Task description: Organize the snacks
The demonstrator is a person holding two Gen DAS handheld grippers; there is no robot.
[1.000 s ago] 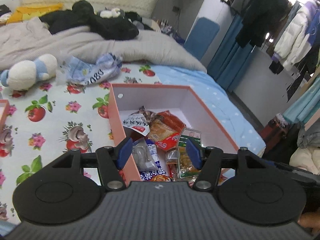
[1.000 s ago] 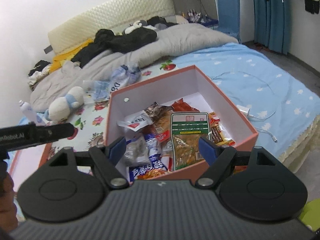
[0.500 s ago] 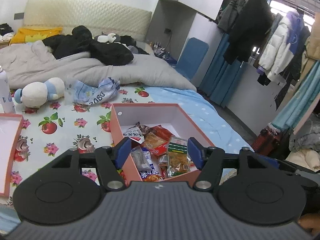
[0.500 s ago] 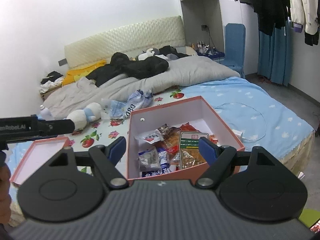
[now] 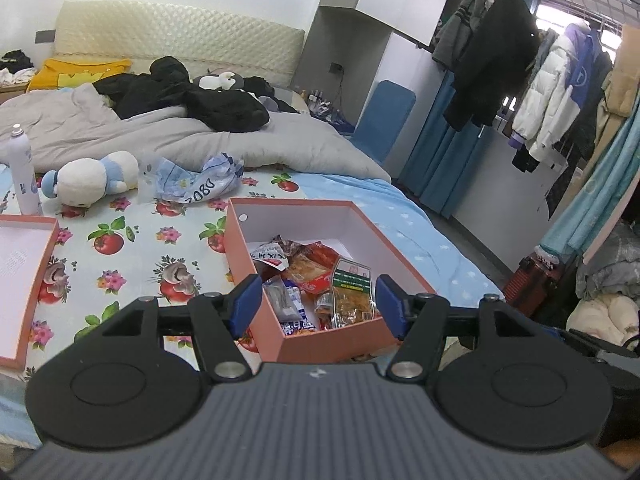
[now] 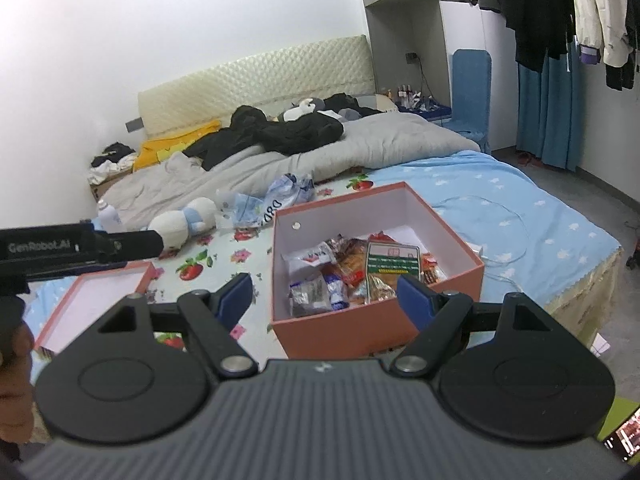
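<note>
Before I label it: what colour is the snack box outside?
Salmon pink box, clearest in right wrist view.

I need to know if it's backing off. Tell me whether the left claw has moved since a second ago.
Yes. The left claw has pulled back and up from the pink snack box, which now looks smaller, with more of the bed in view.

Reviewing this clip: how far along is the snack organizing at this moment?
Done, apparently: the snack packets lie piled inside the open salmon-pink cardboard box on the bed. In hand: nothing; the left gripper and right gripper are open and empty, short of the box. Left: probably fitting the matching pink lid, lying upturned beside it.
</note>
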